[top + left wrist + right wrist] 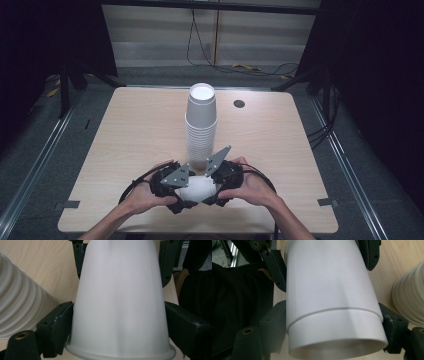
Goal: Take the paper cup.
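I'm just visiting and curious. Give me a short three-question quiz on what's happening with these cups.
1. True or false: the tall stack of cups lies on its side.
2. How many cups are nested between the grippers?
3. The left gripper and right gripper hold: A) one end each, B) the same end.

Key: 1 false, it stands upright. 2 two; the right gripper view shows one cup sleeved over the inner cup. 3 A.

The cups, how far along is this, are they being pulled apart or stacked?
Done: a tall stack stands mid-table. In hand: the left gripper and right gripper both clamp nested cups held sideways; the right gripper view shows one cup's rim partway along another. Separating or nesting, I cannot tell. Left: finishing that pair.
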Motion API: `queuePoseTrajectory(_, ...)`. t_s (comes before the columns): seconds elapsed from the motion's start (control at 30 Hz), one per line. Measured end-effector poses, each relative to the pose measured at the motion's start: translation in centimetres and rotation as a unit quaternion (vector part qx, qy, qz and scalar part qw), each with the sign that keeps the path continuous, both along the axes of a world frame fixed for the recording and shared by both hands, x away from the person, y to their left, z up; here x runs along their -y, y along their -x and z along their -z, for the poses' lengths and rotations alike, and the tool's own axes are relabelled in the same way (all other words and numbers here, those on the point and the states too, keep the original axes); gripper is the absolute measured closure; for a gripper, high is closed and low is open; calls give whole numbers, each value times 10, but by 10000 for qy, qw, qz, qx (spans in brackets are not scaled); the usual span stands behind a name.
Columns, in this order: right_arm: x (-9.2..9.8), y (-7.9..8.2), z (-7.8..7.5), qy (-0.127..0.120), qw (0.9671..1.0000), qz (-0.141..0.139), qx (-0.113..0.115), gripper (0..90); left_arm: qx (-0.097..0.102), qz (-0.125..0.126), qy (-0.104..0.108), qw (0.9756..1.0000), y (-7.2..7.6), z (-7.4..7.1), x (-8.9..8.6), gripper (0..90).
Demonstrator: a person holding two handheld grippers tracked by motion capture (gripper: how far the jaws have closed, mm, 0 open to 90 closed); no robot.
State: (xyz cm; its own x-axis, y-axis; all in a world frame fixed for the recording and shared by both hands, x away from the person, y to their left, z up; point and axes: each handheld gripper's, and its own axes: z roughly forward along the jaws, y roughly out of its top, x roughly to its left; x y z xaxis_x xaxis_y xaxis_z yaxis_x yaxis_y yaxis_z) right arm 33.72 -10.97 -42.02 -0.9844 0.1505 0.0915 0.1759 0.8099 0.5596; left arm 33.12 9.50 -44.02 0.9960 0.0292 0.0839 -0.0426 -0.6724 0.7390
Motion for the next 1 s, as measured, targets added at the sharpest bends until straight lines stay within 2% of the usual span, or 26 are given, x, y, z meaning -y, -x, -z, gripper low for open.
queuePoseTrajectory(0.07, 0, -1, 1, 31, 10000, 17, -18, 223, -111, -81, 159, 9998, -1, 2, -2, 140)
queuePoseTrajectory(0.1, 0, -2, 2, 46, 10000, -5, -9, 222, -124, -25, 224, 9997, -2, 2, -3, 142)
queuePoseTrajectory(0.2, 1, -3, 3, 2, 10000, -9, -31, 222, -246, -75, 388, 9989, -3, 3, -5, 143)
queuePoseTrajectory(0.3, 3, -2, 2, -6, 10000, 25, -14, 221, -232, -95, 497, 9984, -4, 1, -8, 145)
queuePoseTrajectory(0.37, 4, -1, 2, 28, 10000, 87, 30, 220, -273, -164, 690, 9971, -5, -1, -11, 154)
queuePoseTrajectory(0.47, 6, -3, 3, -69, 9999, 131, 39, 220, -304, -322, 906, 9949, -8, -4, -17, 154)
queuePoseTrajectory(0.53, 9, -5, 4, -126, 9997, 214, 13, 219, -299, -431, 1138, 9921, -11, -6, -21, 154)
queuePoseTrajectory(0.63, 16, -8, 7, -172, 9992, 346, -53, 218, -416, -509, 1364, 9885, -14, -8, -26, 154)
queuePoseTrajectory(0.73, 23, -9, 12, -311, 9983, 483, -116, 216, -370, -666, 1464, 9863, -16, -9, -28, 152)
queuePoseTrajectory(0.8, 26, -8, 13, -330, 9978, 555, -120, 216, -403, -667, 1494, 9857, -15, -8, -29, 154)
queuePoseTrajectory(0.87, 29, -7, 13, -459, 9968, 648, -76, 215, -400, -662, 1489, 9858, -14, -9, -30, 155)
queuePoseTrajectory(1.0, 38, -7, 11, -786, 9931, 874, 51, 214, -398, -829, 1666, 9817, -14, -12, -35, 155)
